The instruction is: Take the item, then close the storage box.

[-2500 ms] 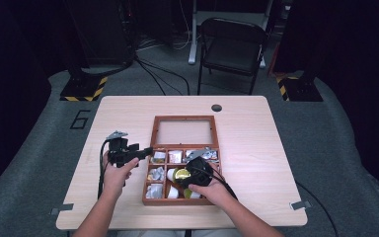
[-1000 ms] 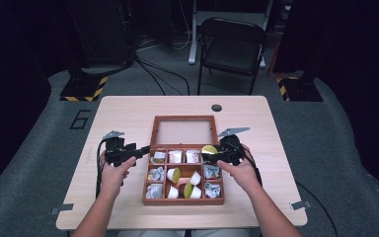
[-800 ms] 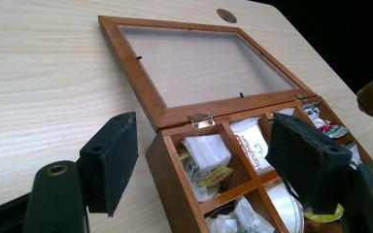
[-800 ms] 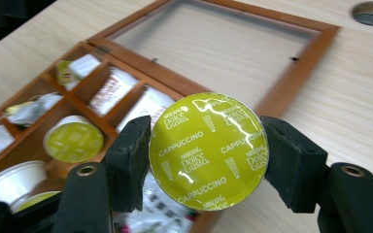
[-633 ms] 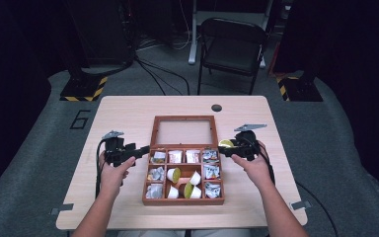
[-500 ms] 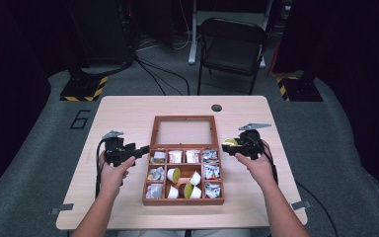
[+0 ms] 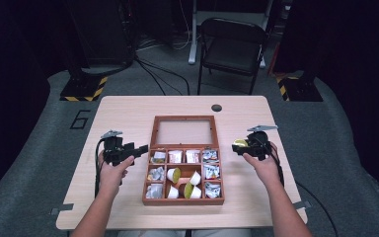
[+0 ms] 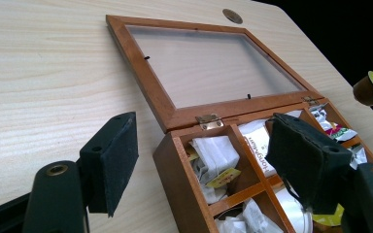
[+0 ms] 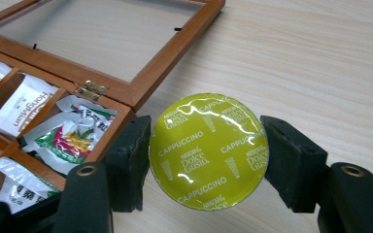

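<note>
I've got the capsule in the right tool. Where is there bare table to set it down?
Bare table lies right of the wooden box, under the right tool holding the capsule, and behind the open lid toward the round hole. The box compartments are crowded with sachets.

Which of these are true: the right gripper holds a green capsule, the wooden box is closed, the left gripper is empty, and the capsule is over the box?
1. The right gripper holds a green coffee capsule. True.
2. The wooden box is closed. False: its glass lid lies open, flat on the table.
3. The left gripper holds nothing. True: its jaws are open beside the box.
4. The capsule hangs above the box. False: it is over bare table, to the right of the box.
</note>
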`<state>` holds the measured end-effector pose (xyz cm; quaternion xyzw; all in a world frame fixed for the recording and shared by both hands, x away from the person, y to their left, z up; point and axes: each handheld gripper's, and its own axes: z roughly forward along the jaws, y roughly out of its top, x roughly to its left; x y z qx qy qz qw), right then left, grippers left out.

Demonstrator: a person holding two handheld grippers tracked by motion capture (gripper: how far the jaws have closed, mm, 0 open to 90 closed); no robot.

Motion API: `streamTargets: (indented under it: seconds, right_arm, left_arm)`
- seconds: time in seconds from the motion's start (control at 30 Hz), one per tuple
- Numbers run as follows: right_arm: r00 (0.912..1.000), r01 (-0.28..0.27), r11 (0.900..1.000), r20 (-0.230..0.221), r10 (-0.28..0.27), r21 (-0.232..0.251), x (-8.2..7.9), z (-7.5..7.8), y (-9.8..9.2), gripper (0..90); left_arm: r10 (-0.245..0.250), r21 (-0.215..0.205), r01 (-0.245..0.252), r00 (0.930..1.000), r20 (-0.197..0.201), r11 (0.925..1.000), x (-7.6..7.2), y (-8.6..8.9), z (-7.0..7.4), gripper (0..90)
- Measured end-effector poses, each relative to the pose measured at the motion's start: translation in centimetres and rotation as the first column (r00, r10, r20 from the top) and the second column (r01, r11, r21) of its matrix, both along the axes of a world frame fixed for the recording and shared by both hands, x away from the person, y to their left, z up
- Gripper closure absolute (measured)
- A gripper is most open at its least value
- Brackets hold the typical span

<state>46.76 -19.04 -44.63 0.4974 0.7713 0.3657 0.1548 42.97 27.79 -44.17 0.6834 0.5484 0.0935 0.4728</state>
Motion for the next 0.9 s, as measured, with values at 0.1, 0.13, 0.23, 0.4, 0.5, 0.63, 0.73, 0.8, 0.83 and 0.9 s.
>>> streamTargets:
  seconds: [0.1, 0.13, 0.23, 0.4, 0.5, 0.63, 0.73, 0.8, 0.83, 0.9]
  right_arm:
    - [0.9998, 0.019, 1.0, 0.003, -0.019, -0.004, 0.1, -0.2, -0.5, 37.6]
    - [0.9997, 0.024, 1.0, 0.009, -0.024, -0.002, 0.1, -0.3, -0.6, 37.6]
    - [0.9993, 0.037, 0.999, 0.005, -0.037, -0.006, 0.3, -0.7, -1.1, 37.6]
    - [0.9973, 0.074, 0.997, -0.006, -0.074, -0.021, 0.6, -1.5, -2.0, 37.6]
    - [0.9938, 0.11, 0.993, -0.009, -0.111, -0.03, 0.8, -1.8, -2.6, 37.7]
    - [0.9903, 0.139, 0.989, -0.009, -0.139, -0.042, 1.1, -2.3, -3.6, 37.7]
    - [0.9852, 0.168, 0.985, -0.027, -0.169, -0.048, 1.3, -2.8, -4.2, 37.7]
    - [0.9823, 0.182, 0.981, -0.032, -0.185, -0.06, 1.4, -3.1, -4.5, 37.6]
    - [0.9795, 0.195, 0.979, -0.04, -0.198, -0.065, 1.4, -3.2, -4.6, 37.6]
    - [0.9774, 0.204, 0.976, -0.038, -0.208, -0.078, 1.5, -3.5, -5.0, 37.6]
  left_arm:
    - [-0.001, 0.001, 0.001, 1.0, 0.006, 1.0, -0.1, 0.0, 0.0, 26.5]
    - [0.0, 0.003, 0.0, 1.0, 0.006, 1.0, -0.1, 0.0, 0.0, 26.5]
    - [0.0, 0.001, 0.0, 1.0, 0.006, 1.0, 0.0, 0.0, 0.0, 26.5]
    - [-0.004, 0.003, 0.004, 1.0, 0.002, 1.0, 0.0, 0.0, 0.0, 26.5]
    - [-0.005, 0.003, 0.005, 1.0, 0.002, 1.0, 0.0, 0.0, 0.0, 26.5]
    - [0.002, 0.004, -0.002, 1.0, 0.005, 1.0, -0.1, 0.0, 0.0, 26.5]
    - [0.001, 0.005, -0.001, 1.0, 0.005, 1.0, -0.1, 0.1, 0.0, 26.5]
    - [0.003, 0.005, -0.003, 1.0, 0.003, 1.0, -0.1, 0.1, 0.0, 26.5]
    - [0.005, 0.004, -0.005, 1.0, 0.003, 1.0, -0.1, 0.1, 0.0, 26.5]
    - [0.005, 0.001, -0.005, 1.0, 0.003, 1.0, -0.1, 0.2, -0.1, 26.5]
